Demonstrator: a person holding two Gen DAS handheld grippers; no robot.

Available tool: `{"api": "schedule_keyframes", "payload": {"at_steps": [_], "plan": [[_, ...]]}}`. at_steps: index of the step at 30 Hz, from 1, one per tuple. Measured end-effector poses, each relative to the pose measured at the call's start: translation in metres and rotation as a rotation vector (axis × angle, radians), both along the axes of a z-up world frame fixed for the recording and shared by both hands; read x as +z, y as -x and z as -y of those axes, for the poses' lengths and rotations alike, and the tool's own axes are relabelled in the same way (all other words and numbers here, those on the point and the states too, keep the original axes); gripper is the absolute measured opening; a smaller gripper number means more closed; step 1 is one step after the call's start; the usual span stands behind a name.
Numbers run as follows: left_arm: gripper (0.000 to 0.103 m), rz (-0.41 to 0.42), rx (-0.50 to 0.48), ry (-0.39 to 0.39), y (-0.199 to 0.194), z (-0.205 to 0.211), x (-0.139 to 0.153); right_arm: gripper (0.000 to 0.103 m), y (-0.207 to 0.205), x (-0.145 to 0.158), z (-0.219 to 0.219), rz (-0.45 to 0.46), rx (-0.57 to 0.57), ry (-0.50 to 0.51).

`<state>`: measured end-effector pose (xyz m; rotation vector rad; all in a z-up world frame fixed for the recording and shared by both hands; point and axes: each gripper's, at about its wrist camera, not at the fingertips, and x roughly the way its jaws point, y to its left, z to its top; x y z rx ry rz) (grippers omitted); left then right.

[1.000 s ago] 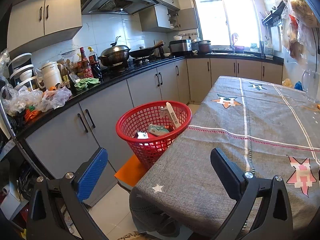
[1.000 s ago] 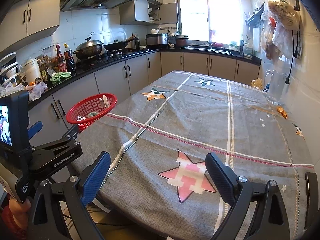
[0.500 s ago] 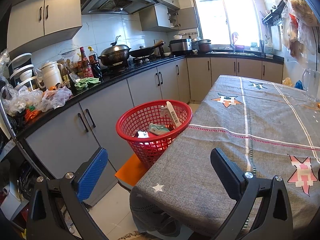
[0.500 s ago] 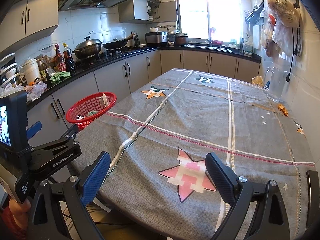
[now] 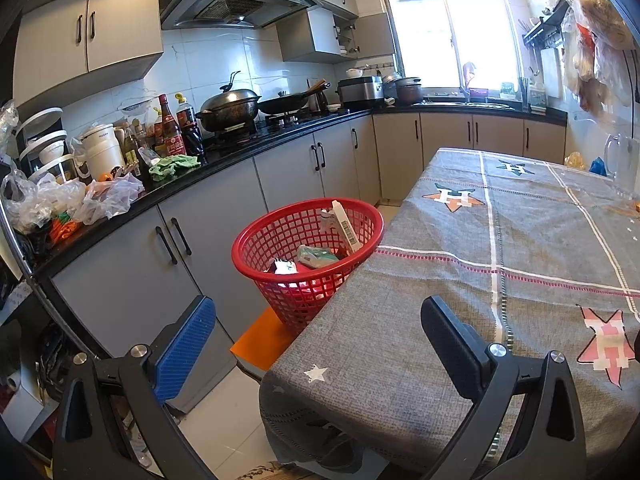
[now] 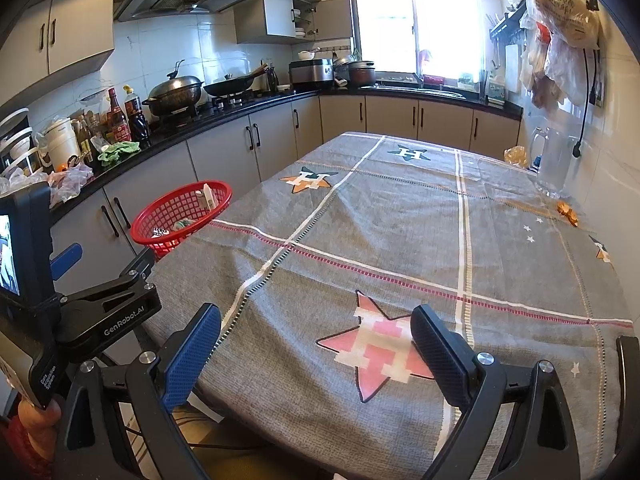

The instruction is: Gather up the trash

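Both views: red basket (image 5: 306, 248) | right-only: orange scraps (image 6: 568, 212)

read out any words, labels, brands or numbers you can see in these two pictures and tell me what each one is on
"GenRobot.AI": on the black clamp arm of the left handheld device.
"H": on the star patches of the tablecloth.
Small white print on the device handle: too small to read.
Barcode strip on the white tube in the red basket: digits unreadable.
Red sauce bottle labels: blurred.
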<state>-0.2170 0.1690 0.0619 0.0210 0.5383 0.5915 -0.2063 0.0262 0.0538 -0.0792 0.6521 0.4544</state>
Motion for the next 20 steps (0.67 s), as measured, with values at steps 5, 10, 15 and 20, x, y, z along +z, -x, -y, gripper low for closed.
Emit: {"api": "schedule_keyframes", "payload": {"at_steps": [5,10,15,20], "plan": [[0.102,-0.004,-0.003,-0.003,0.0,-0.001,-0.002,0.098,-0.001,-0.002,0.001,-0.008,-0.004,-0.004],[0.102,-0.015,-0.011,-0.014,-0.004,0.002,-0.005,0.098,-0.008,-0.006,0.006,-0.028,-0.018,-0.015],[0.102,-0.029,-0.067,-0.03,-0.021,0.017,-0.003,0.098,-0.026,-0.012,0.032,-0.061,-0.086,-0.039],[0.102,-0.076,-0.283,0.052,-0.062,0.051,-0.002,0.103,-0.066,-0.022,0.078,-0.118,-0.246,-0.036]]}}
